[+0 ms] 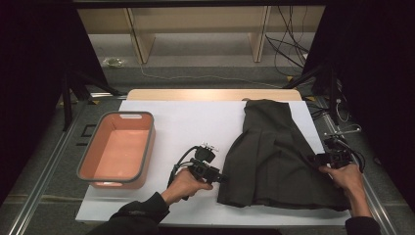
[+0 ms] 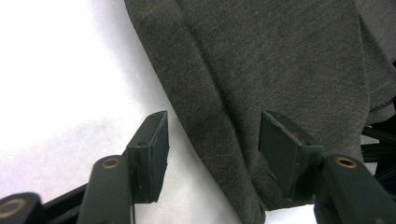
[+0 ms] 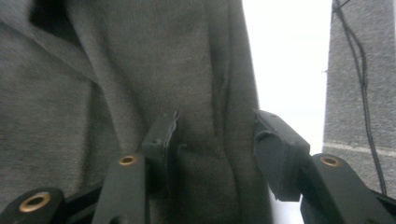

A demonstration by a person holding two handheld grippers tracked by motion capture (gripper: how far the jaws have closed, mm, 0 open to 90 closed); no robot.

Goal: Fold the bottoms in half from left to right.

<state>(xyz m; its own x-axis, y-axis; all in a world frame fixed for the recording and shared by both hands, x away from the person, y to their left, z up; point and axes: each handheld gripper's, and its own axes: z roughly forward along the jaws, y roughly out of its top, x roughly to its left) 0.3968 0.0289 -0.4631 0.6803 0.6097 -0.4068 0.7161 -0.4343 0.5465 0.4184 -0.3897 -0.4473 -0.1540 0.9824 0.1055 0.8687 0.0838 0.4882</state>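
On the white tabletop [image 1: 186, 122], the dark skirt [image 1: 274, 152] lay flat, its long axis running away from the person, well right of the pink bin [image 1: 117, 149]. The 2 grippers flanked its near end: left gripper [image 1: 221, 178] at the skirt's left edge, right gripper [image 1: 313, 159] at its right edge, both with jaws parted, astride cloth without pinching it.
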